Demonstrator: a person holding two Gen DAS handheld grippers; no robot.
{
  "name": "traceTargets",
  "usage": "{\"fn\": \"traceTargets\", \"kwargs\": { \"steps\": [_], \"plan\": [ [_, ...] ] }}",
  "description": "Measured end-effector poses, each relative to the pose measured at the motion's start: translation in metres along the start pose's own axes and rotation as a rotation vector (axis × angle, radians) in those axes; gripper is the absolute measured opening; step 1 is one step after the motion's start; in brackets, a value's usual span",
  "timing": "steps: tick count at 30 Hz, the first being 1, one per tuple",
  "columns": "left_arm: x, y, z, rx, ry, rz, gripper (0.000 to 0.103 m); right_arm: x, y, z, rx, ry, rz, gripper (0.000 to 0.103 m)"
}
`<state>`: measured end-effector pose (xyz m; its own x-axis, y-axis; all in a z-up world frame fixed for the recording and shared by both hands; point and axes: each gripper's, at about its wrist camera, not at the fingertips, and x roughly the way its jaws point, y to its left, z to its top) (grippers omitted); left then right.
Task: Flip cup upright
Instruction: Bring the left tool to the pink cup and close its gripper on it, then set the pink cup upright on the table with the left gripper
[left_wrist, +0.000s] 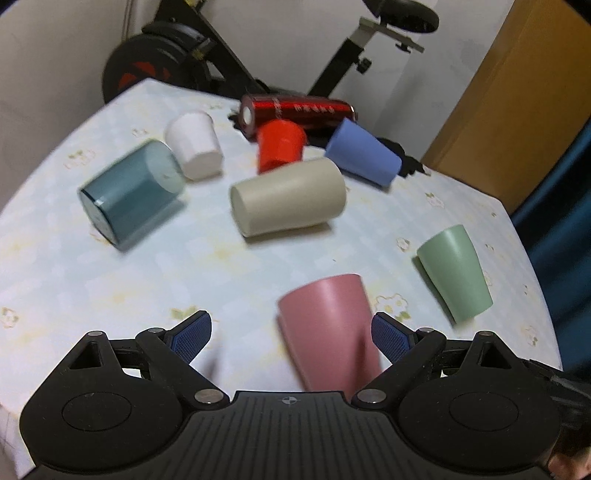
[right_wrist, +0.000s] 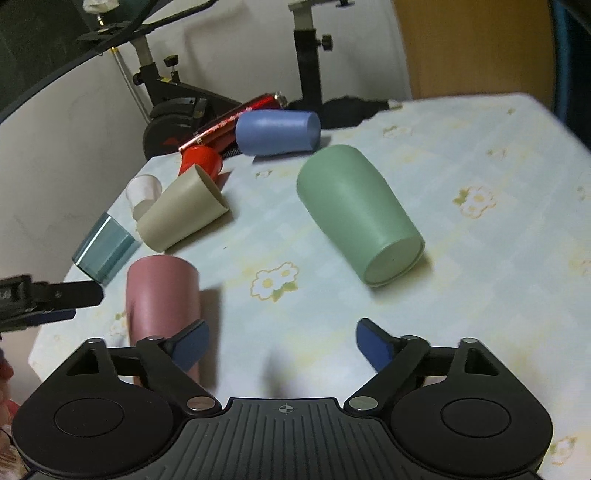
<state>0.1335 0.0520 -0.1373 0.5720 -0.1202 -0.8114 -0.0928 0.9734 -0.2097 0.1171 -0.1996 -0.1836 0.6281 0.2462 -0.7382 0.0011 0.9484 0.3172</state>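
A pink cup (left_wrist: 328, 332) stands bottom-up on the floral tablecloth (left_wrist: 110, 280), just inside my open left gripper (left_wrist: 291, 334), close to its right pad. It also shows in the right wrist view (right_wrist: 162, 295), left of my open, empty right gripper (right_wrist: 282, 345). A green cup (right_wrist: 358, 214) lies on its side ahead of the right gripper, base toward me; it also shows in the left wrist view (left_wrist: 456, 271). The left gripper's fingers (right_wrist: 55, 295) show at the left edge of the right wrist view.
Several other cups lie on their sides: beige (left_wrist: 288, 199), teal (left_wrist: 129, 192), white (left_wrist: 194, 146), red (left_wrist: 280, 144), blue (left_wrist: 364, 151). A red metallic cylinder (left_wrist: 295, 110) lies at the back. An exercise bike (left_wrist: 221, 62) stands behind the table. A wooden cabinet (left_wrist: 517, 103) stands right.
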Motion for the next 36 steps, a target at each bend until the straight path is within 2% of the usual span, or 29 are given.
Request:
{"fn": "traceTargets", "kwargs": {
  "steps": [3, 5, 12, 15, 19, 22, 31, 36],
  "plan": [
    [0.016, -0.002, 0.003, -0.03, 0.052, -0.029, 0.095, -0.004, -0.002, -0.001, -0.008, -0.016, -0.034, 0.091],
    [0.028, -0.001, 0.005, -0.057, 0.087, -0.039, 0.095, -0.006, -0.004, -0.002, -0.009, -0.026, -0.061, 0.099],
    [0.061, 0.005, 0.008, -0.143, 0.169, -0.042, 0.095, -0.007, -0.015, -0.004, 0.006, -0.043, -0.121, 0.099],
    [0.071, 0.006, 0.008, -0.153, 0.186, -0.046, 0.093, -0.007, -0.018, -0.005, 0.008, -0.047, -0.136, 0.099],
    [0.075, 0.003, 0.006, -0.154, 0.2, -0.06, 0.082, -0.007, -0.02, -0.007, 0.012, -0.043, -0.14, 0.099],
    [0.077, 0.003, 0.002, -0.15, 0.189, -0.067, 0.073, -0.006, -0.021, -0.007, 0.016, -0.038, -0.137, 0.099],
    [0.063, 0.001, -0.008, -0.093, 0.15, -0.083, 0.073, -0.006, -0.019, -0.008, 0.015, -0.04, -0.133, 0.099],
    [0.051, -0.004, -0.01, -0.044, 0.104, -0.07, 0.073, -0.008, -0.019, -0.008, 0.019, -0.047, -0.134, 0.099]
  ]
}}
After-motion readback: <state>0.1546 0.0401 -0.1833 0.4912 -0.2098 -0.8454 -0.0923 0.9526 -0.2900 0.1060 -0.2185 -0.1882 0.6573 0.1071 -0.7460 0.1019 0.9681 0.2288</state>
